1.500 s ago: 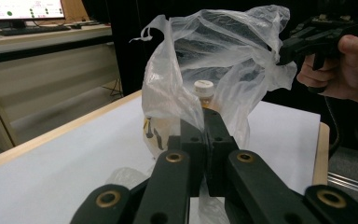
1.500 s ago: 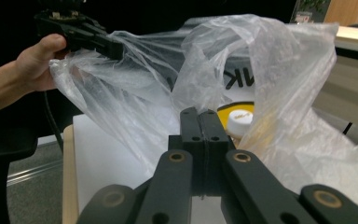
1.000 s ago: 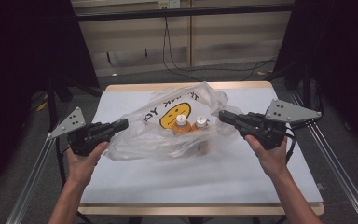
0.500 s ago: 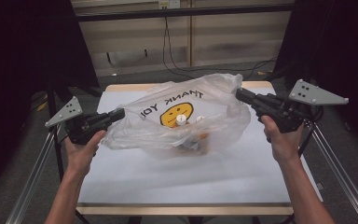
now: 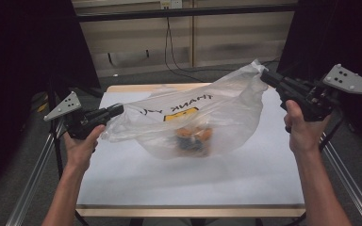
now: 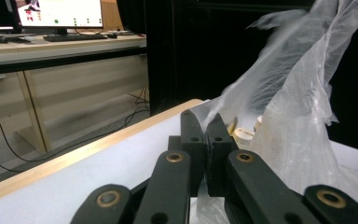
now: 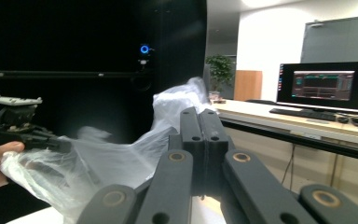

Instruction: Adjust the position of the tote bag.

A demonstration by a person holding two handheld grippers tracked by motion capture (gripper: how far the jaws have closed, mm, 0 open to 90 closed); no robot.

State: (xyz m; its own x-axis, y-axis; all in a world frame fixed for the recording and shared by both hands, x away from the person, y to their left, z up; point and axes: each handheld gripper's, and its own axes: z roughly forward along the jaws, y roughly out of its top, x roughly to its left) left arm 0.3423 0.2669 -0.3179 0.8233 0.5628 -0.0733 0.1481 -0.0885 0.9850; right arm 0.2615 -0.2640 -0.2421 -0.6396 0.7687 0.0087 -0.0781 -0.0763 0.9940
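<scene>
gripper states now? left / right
Left gripper: closed on the plastic bag edge.
Right gripper: closed on the bag's raised far corner.

1. A white-topped desk [image 5: 193, 183] with a pale wooden edge stands on grey floor [image 5: 136, 77].
2. Black curtains [image 5: 23, 52] hang at both sides.
3. Beyond, a long beige bench [image 6: 51, 46] carries a lit monitor [image 6: 58, 13]; cables [image 5: 169, 42] trail below.
4. A white wall [image 7: 270, 42], a potted plant [image 7: 220, 70] and another monitor [image 7: 325, 86] stand farther off.
</scene>
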